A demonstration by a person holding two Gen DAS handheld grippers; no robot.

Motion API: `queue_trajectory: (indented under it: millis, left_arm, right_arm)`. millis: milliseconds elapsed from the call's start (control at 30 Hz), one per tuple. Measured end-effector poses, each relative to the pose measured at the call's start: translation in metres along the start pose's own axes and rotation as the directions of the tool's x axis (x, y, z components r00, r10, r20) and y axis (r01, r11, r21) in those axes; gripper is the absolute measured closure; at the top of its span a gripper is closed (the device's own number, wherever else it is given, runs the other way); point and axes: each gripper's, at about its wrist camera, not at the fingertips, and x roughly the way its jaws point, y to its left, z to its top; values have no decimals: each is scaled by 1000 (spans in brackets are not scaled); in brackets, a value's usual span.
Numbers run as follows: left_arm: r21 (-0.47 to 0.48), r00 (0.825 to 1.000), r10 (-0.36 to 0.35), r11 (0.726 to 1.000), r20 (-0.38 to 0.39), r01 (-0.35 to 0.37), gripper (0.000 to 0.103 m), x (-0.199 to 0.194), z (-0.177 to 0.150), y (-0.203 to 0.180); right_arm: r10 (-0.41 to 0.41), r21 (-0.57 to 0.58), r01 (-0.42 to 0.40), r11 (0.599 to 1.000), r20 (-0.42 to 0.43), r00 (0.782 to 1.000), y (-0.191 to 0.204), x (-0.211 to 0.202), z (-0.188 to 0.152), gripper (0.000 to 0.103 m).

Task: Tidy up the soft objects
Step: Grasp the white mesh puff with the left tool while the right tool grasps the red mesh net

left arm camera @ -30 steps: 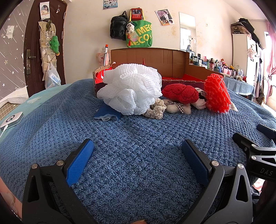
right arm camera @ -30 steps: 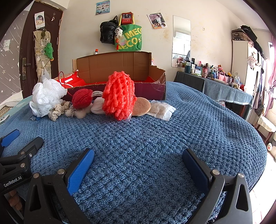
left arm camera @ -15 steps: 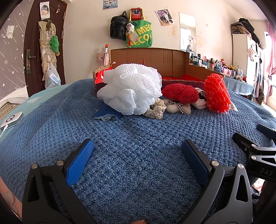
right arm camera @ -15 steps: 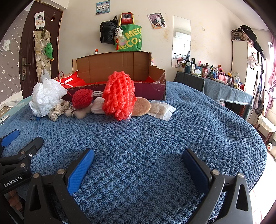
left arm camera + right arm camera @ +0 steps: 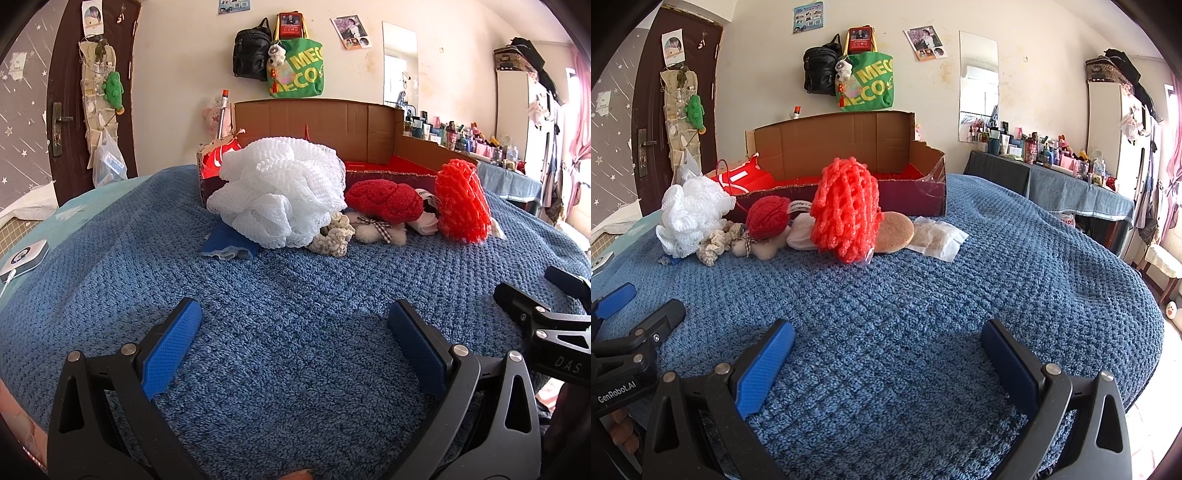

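A row of soft things lies on the blue knit blanket in front of an open cardboard box. From left: a blue cloth, a white mesh bath puff, a cream crochet scrunchie, a small beige plush with a checked bow, a red woolly ball, a red foam net, a round tan sponge and a packaged pad. My left gripper and right gripper both rest open and empty on the near blanket, well short of the row.
The box holds red fabric inside. A white device with a cable lies at the bed's left edge. A cluttered table stands right of the bed. Bags hang on the far wall.
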Motion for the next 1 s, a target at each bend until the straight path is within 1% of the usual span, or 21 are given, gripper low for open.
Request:
queue_trajectory:
  millis: [100,400,633,1000]
  left_arm:
    - [5,1000,7,1000,11,-7,0,-6,3,1]
    - [9,999,12,1000,34,-12,0,-7,11,3]
    - [5,998,21,1000,67,-22,0,-11,29,10]
    - [5,994,22,1000,106,-23,0,-12,64,20]
  right_arm:
    - [7,1,-7,1000,1,1000,3,3,3,0]
    - [19,-2,-19,1000,19,1000,6,2,12,0]
    - [24,-8,-23,1000,57,998,9,-3,27,0]
    - [34,-23,-32,999,107,994,16,-4,61,0]
